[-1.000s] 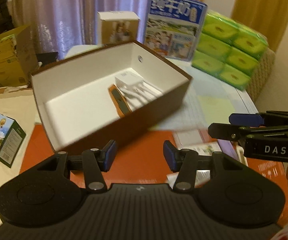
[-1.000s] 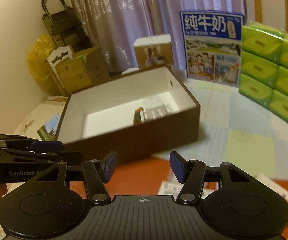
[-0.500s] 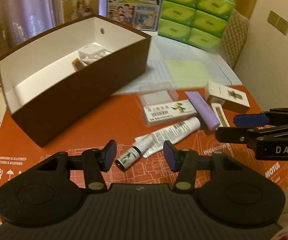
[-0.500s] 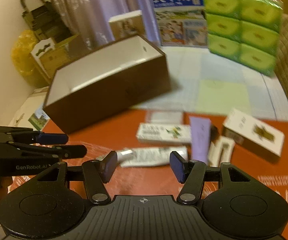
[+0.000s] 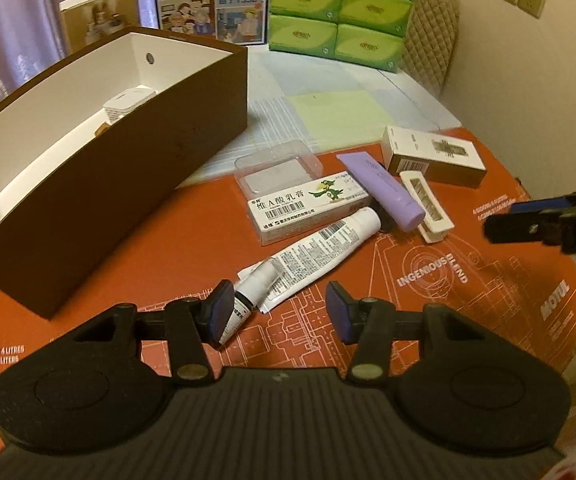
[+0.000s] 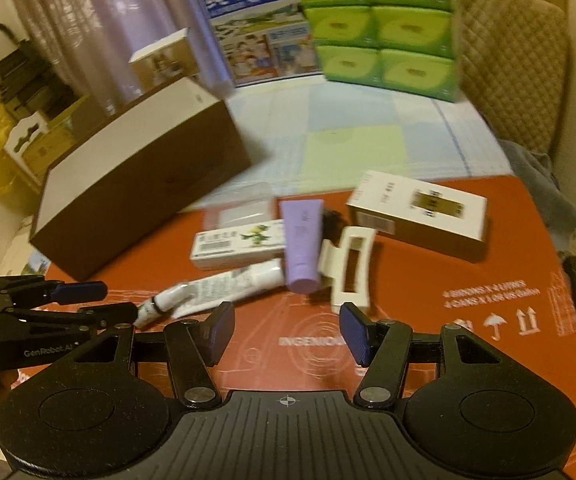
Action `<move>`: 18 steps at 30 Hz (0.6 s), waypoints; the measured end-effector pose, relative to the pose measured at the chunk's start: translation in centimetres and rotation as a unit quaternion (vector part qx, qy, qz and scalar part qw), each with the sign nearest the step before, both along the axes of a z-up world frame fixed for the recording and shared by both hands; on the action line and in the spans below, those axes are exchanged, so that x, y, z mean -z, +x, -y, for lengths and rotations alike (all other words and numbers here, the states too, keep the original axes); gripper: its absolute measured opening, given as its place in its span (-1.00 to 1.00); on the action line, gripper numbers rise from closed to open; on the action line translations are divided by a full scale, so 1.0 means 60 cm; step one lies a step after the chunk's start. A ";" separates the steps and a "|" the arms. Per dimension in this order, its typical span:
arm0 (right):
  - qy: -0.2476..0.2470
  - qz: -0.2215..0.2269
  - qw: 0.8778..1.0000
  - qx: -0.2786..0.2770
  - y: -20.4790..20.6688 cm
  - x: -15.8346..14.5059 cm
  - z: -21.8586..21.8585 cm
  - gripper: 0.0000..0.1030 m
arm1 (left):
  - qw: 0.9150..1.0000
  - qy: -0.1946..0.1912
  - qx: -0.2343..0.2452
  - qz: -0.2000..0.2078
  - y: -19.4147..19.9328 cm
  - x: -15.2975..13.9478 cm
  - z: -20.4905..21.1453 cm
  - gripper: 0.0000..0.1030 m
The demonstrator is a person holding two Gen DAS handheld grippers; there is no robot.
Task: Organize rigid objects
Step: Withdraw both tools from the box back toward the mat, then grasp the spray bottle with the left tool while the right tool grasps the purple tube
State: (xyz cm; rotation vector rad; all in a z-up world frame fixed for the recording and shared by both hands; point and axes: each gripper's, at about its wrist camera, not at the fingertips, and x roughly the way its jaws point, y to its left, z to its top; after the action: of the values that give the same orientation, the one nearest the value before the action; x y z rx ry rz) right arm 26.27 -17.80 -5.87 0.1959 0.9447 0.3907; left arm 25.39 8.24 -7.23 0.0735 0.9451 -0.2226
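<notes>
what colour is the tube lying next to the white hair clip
Pale purple tube, clearest in the left wrist view.

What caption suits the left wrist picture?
Open left hand-held gripper above small bottle and tubes beside brown box.

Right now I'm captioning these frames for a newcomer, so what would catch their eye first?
Probably the big brown cardboard box with a white interior, open-topped on the left of the orange mat. Next, the clutter beside it: a lavender plastic tube, a white printed tube, a white carton with a green dragon and a cream hair claw clip. Behind stands a stack of bright green tissue packs.
</notes>
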 end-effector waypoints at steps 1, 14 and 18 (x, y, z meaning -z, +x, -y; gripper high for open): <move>-0.002 -0.002 1.000 0.006 0.000 0.002 0.005 0.07 | 1.000 0.004 0.006 0.000 0.004 0.006 0.000 -0.11; -0.023 -0.032 0.998 0.052 -0.012 0.032 0.044 0.07 | 0.996 0.048 0.064 -0.035 0.058 0.091 -0.019 -0.23; -0.023 -0.039 0.997 0.057 -0.010 0.037 0.043 0.07 | 0.996 0.053 0.061 -0.046 0.063 0.107 -0.023 -0.39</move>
State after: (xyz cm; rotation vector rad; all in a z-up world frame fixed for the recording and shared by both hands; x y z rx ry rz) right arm 25.68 -20.39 -8.09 0.2237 1.0125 0.2575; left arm 29.19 9.62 -13.65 0.2196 1.0455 -0.2903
